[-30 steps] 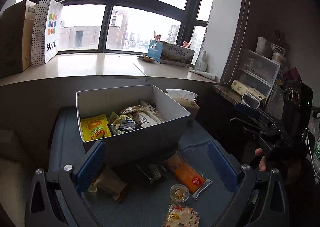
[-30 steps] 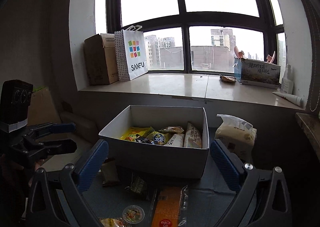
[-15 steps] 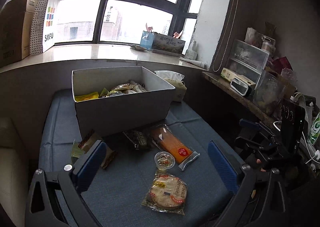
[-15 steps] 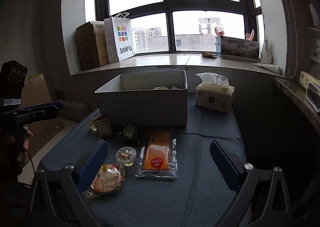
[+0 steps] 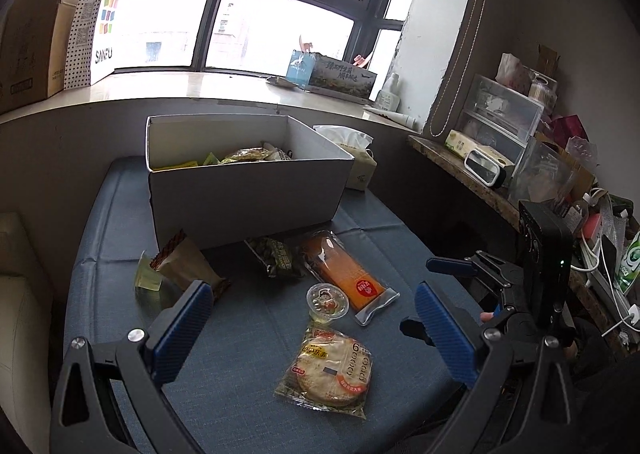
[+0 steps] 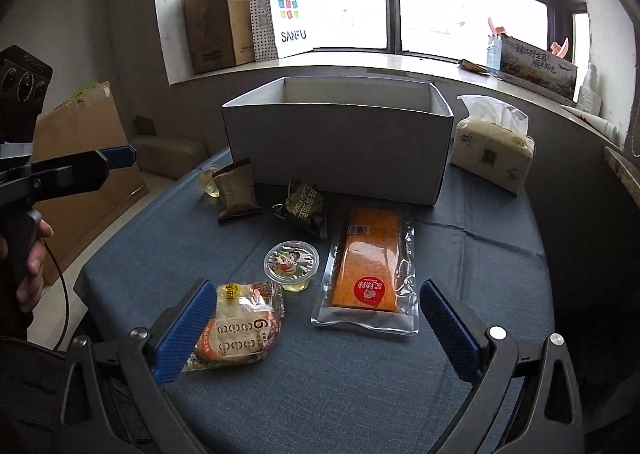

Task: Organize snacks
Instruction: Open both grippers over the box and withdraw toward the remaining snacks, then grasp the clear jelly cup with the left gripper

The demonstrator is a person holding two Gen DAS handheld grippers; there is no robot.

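A white box (image 5: 240, 193) stands at the back of the blue-clothed table (image 6: 480, 254), with several snack packets (image 5: 240, 155) inside. In front of it lie a brown packet (image 6: 236, 191), a pale jelly cup (image 6: 208, 181), a dark green packet (image 6: 302, 207), an orange cake in clear wrap (image 6: 370, 266), a lidded jelly cup (image 6: 291, 264) and a round pastry packet (image 6: 236, 330). My left gripper (image 5: 310, 306) hangs open above the lidded cup (image 5: 327, 302) and the pastry (image 5: 330, 368), holding nothing. My right gripper (image 6: 314, 294) is open too, its left finger over the pastry's edge.
A tissue pack (image 6: 492, 145) sits right of the box. The windowsill holds a cardboard box (image 6: 216, 25), a SANFU bag (image 6: 284, 13) and a printed carton (image 6: 536, 65). A cluttered shelf (image 5: 500, 157) runs along the right. A hand (image 6: 32, 254) holds the other gripper's handle at left.
Both grippers have drawn back from the box and toward the near side of the table. The loose snacks now fill the foreground. Both stay open and empty.
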